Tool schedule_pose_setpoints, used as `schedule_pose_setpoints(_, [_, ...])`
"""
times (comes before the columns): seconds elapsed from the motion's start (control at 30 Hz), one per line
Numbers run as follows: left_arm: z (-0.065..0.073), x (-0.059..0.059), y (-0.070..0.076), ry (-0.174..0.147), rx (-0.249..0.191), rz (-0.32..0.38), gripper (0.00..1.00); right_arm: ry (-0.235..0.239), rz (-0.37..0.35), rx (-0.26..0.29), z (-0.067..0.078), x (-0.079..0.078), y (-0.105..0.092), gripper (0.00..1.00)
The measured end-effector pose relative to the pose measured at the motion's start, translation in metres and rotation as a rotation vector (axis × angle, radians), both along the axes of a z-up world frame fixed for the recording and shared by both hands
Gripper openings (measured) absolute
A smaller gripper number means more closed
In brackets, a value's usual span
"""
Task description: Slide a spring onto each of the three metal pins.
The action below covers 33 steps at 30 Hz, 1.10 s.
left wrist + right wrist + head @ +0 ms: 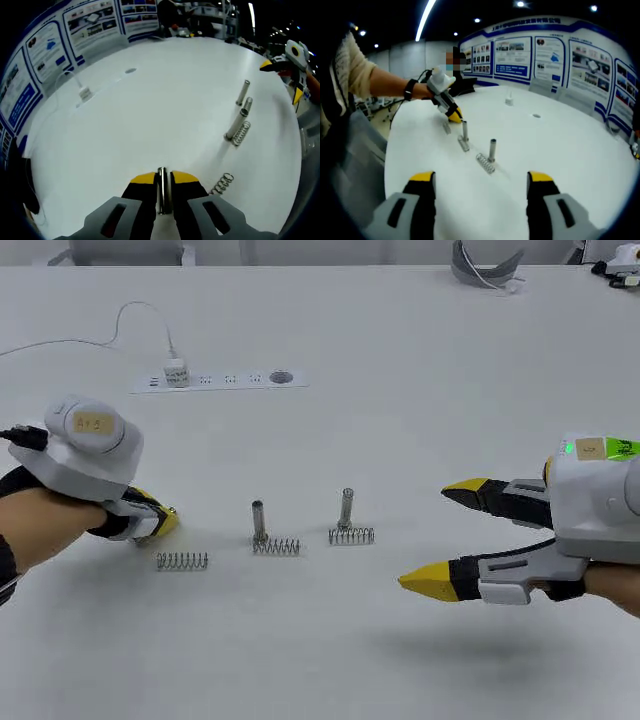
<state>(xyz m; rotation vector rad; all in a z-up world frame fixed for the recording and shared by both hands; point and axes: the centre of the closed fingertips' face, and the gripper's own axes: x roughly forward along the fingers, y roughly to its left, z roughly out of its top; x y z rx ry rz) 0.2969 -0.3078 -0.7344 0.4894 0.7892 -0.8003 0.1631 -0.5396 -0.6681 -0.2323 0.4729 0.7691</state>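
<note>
Springs (182, 561) seemingly all lie loose, none threaded; left gripper (161, 176) clamps one pin (161, 197), right gripper (482, 177) stands apart, empty.

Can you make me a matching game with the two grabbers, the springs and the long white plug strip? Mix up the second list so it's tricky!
Column one:
1. left gripper
2. right gripper
3. springs
4. power strip

Column two:
A. lying flat on the table
B. open, holding nothing
C. at the far side, with a white plug in it
D. shut on a metal pin

Pairs: 1-D, 2-B, 3-A, 4-C.
</note>
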Motion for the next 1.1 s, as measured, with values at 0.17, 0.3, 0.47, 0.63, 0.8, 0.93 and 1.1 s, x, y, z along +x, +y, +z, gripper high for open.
schedule_pose_setpoints(0.17, [-0.0013, 0.0006, 0.0006, 0.006, 0.028, -0.005, 0.09, 0.000, -0.001, 0.000, 0.0001, 0.0000, -0.0003, 0.76])
schedule_pose_setpoints(0.3, [-0.0016, 0.0016, 0.0007, 0.016, 0.037, -0.002, 0.09, 0.002, 0.000, 0.000, -0.0003, -0.0002, -0.0003, 0.76])
schedule_pose_setpoints(0.47, [-0.0022, 0.0008, 0.0015, 0.031, 0.044, 0.002, 0.09, 0.003, 0.000, -0.001, -0.0006, -0.0003, -0.0003, 0.76])
schedule_pose_setpoints(0.63, [-0.0023, -0.0002, 0.0013, 0.028, 0.061, -0.017, 0.09, 0.006, 0.004, -0.004, -0.0015, -0.0008, 0.0006, 0.76])
schedule_pose_setpoints(0.8, [-0.0022, -0.0005, 0.0017, 0.040, 0.061, 0.003, 0.08, 0.007, 0.005, -0.006, -0.0019, -0.0010, 0.0007, 0.76])
schedule_pose_setpoints(0.93, [-0.0020, -0.0002, 0.0026, 0.048, 0.051, 0.022, 0.07, 0.005, 0.004, -0.008, -0.0012, -0.0014, 0.0014, 0.76])
schedule_pose_setpoints(1.1, [-0.0010, -0.0037, 0.0017, 0.052, 0.046, 0.023, 0.07, 0.000, -0.001, -0.009, 0.0001, -0.0012, 0.0012, 0.75])
